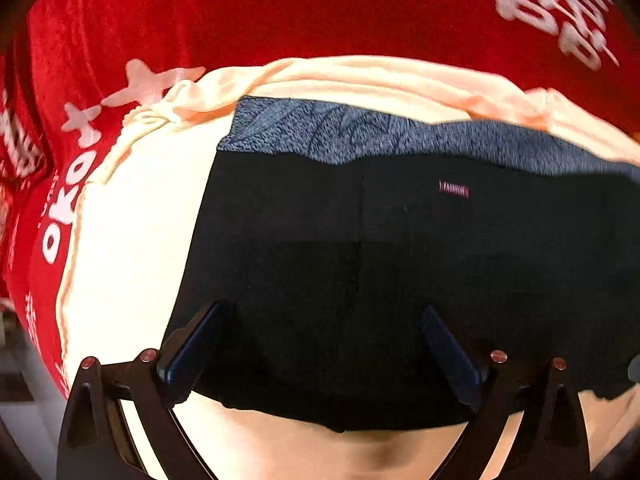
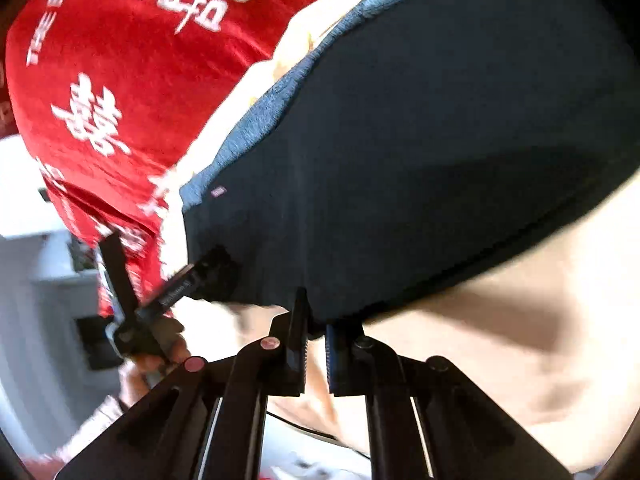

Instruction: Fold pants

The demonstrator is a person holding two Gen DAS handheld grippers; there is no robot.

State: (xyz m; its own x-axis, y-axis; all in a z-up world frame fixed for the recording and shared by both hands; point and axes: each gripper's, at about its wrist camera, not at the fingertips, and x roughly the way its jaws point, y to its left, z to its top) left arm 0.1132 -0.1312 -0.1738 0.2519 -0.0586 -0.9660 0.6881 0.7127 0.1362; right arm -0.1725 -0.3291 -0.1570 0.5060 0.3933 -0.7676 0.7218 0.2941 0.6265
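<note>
The black pants point(image 1: 360, 264) lie folded on a cream cloth point(image 1: 136, 216), with a grey-blue inner band point(image 1: 360, 132) along the far edge and a small pink label point(image 1: 453, 189). My left gripper point(image 1: 324, 320) is open, its two fingers spread above the near part of the pants. In the right wrist view the pants point(image 2: 420, 152) hang or lift at their near edge. My right gripper point(image 2: 316, 320) is nearly closed, pinching the pants' hem. The left gripper point(image 2: 168, 296) shows at the left of that view, at the pants' corner.
A red cloth with white lettering point(image 1: 280, 12) covers the surface beyond the cream cloth; it also shows in the right wrist view point(image 2: 140, 80). A grey floor and white furniture point(image 2: 36, 280) lie to the left, past the table edge.
</note>
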